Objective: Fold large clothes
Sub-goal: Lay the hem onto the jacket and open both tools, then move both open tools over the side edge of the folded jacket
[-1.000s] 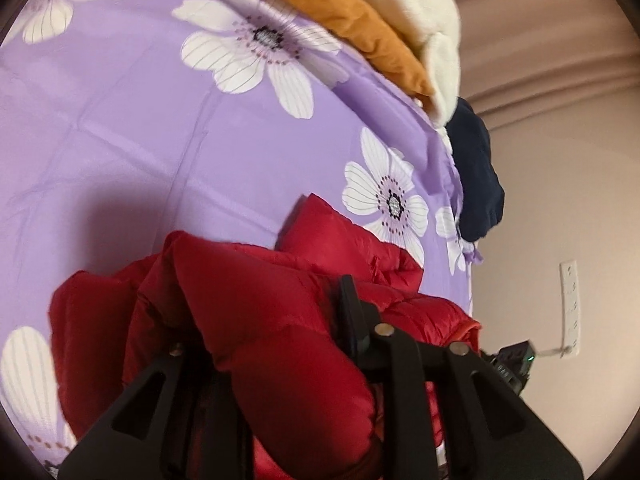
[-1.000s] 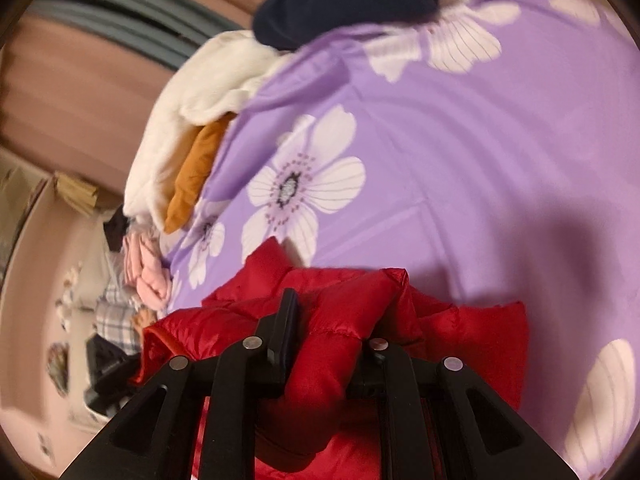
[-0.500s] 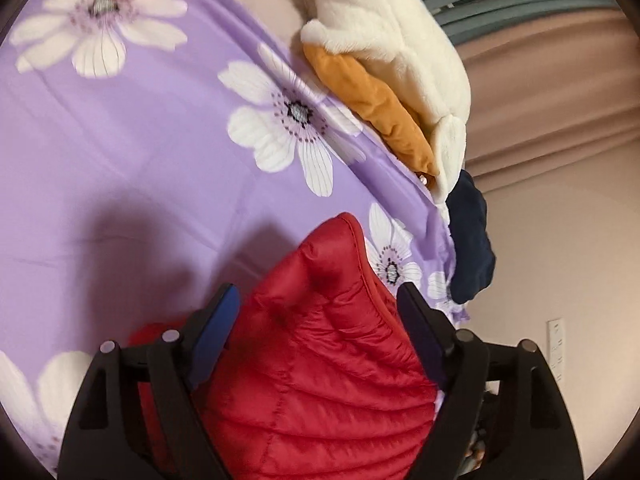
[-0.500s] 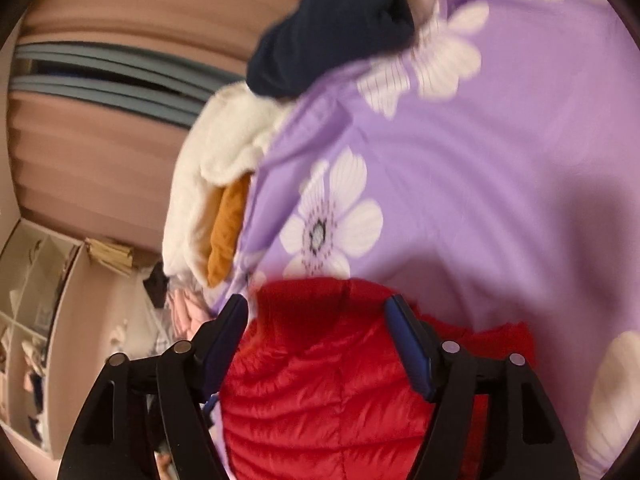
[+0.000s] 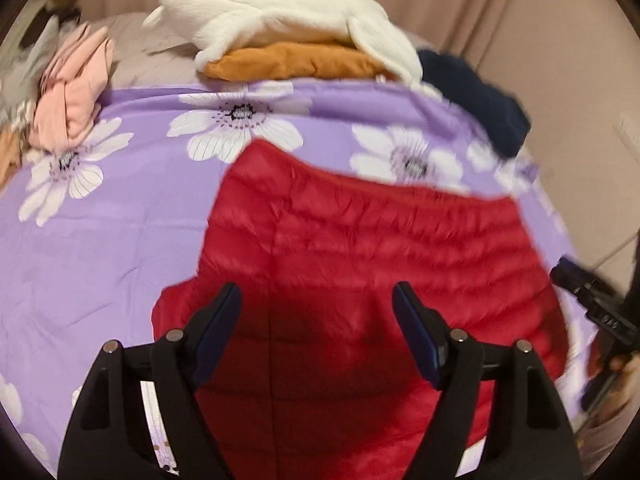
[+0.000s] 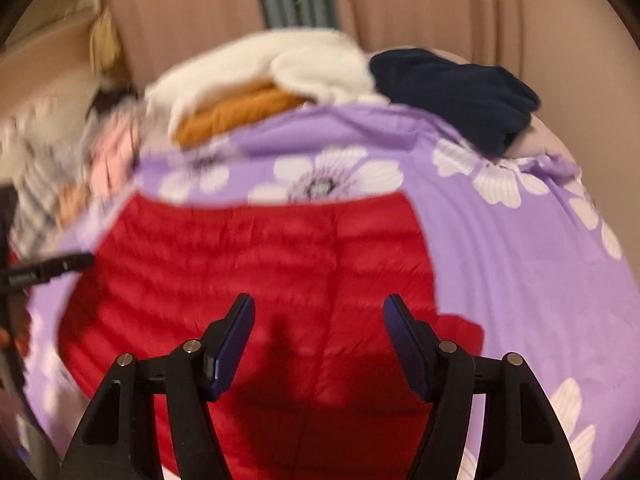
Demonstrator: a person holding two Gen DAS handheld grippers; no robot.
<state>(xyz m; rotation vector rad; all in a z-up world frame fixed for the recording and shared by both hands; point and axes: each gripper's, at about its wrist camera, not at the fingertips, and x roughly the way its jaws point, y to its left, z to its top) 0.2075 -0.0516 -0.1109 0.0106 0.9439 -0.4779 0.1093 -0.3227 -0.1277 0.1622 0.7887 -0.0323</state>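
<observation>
A red quilted puffer jacket (image 5: 360, 240) lies spread flat on the purple flowered sheet (image 5: 100, 240). My left gripper (image 5: 317, 288) hovers above the jacket's near part. Its jaws stand wide and are closing slightly, with only air between the pads. In the right wrist view the same jacket (image 6: 240, 260) lies below my right gripper (image 6: 320, 298). Those jaws are also wide apart and closing a little, gripping nothing. The black tip of the other gripper (image 5: 592, 304) shows at the jacket's right edge.
At the sheet's far edge lies a white fleece (image 5: 280, 16) on top of an orange garment (image 5: 296, 62). A navy garment (image 5: 480, 96) sits at the back right, a pink one (image 5: 76, 88) at the back left. Beige curtains hang behind.
Both grippers were shut on bunched red jacket a second ago. They have let go, opened, lifted back and rolled level. The jacket now lies flat on the sheet.
</observation>
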